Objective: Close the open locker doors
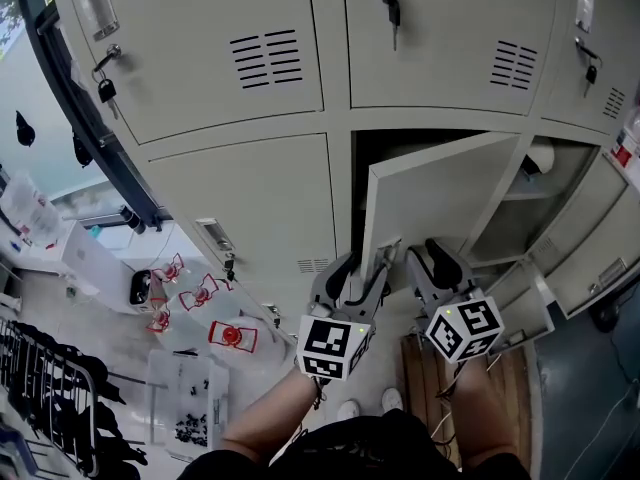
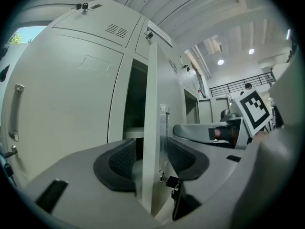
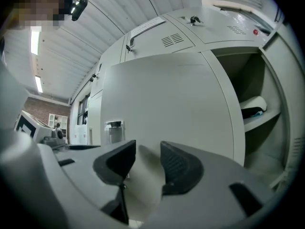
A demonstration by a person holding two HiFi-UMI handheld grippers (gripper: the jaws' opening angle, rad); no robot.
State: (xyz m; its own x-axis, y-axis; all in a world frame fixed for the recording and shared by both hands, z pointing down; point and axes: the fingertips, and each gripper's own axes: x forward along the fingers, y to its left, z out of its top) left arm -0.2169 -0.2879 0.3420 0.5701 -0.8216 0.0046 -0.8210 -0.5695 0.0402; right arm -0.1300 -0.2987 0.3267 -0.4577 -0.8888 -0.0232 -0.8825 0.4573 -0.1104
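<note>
Straddling the free edge of the cream-coloured sheet-metal locker door, my left hand-held gripper has its jaws moderately wide. In the left gripper view the door's thin edge stands upright between the two dark ribbed pads, with a sliver of gap on either side, so nothing is clamped. The door hangs swung out from the middle compartment of the lower row, leaving the dark opening exposed behind it. My right hand-held gripper, just beside the left, faces the door's flat panel. Its jaws are parted and nothing lies between them. A small dark lock hangs on the door's face, below a pale latch plate. To the right a second compartment stands open, with a white-and-dark bundle lying on its shelf. Closed doors of the upper row sit above, one with a key in its lock.
</note>
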